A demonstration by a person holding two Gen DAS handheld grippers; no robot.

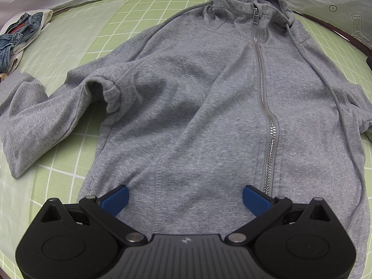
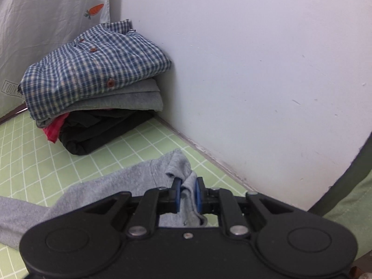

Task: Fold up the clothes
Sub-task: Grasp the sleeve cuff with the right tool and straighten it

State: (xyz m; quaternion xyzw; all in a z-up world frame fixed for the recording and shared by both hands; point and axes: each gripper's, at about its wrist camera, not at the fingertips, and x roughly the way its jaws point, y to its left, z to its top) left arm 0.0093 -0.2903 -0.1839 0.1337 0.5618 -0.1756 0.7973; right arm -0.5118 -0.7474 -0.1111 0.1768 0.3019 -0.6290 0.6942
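A grey zip-up hoodie [image 1: 209,107] lies face up on the green checked sheet [image 1: 76,44], hood at the far end, zipper closed down the front. Its left sleeve [image 1: 34,116] is spread to the left. My left gripper [image 1: 184,197] hovers over the hem with its blue fingers wide apart, open and holding nothing. In the right wrist view, my right gripper [image 2: 187,191] is shut on the cuff end of the hoodie's other sleeve [image 2: 179,167], lifted above the sheet, the grey cloth pinched between the blue pads.
A stack of folded clothes topped by a blue checked shirt [image 2: 93,69] sits in the corner against the white wall [image 2: 255,69]. A crumpled denim garment [image 1: 21,34] lies at the far left. A pale cloth with a carrot print [image 2: 94,10] hangs behind.
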